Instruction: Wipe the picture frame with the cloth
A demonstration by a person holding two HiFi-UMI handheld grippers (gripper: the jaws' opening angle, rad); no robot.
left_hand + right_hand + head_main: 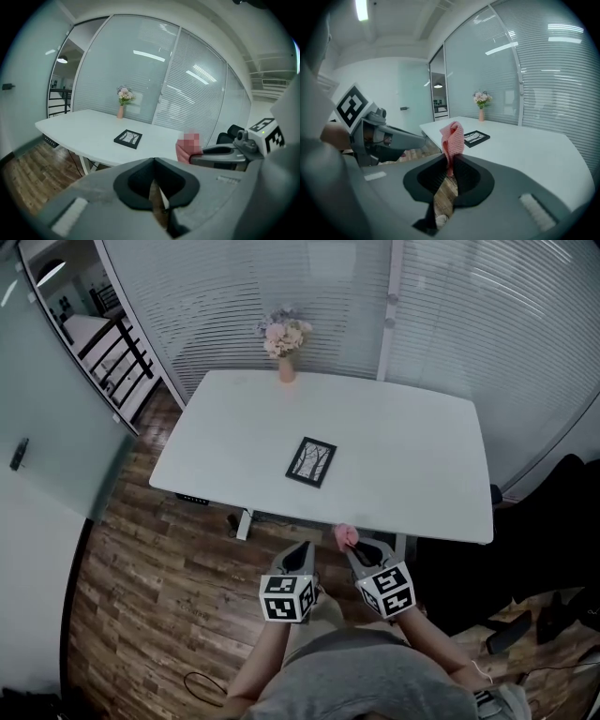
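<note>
A black picture frame (310,461) lies flat near the middle of the white table (412,446); it also shows in the left gripper view (128,138) and in the right gripper view (476,138). My right gripper (356,546) is shut on a pink cloth (346,536), which sticks up from the jaw tips (452,137). It hovers off the table's near edge, short of the frame. My left gripper (300,549) is beside it, shut and holding nothing (153,160). Both are held over the floor, close to the person's body.
A pink vase of flowers (285,345) stands at the table's far edge by the blinds. A black chair (553,521) sits off the table's right end. Wooden floor (159,577) lies below the grippers, and a glass partition is at the left.
</note>
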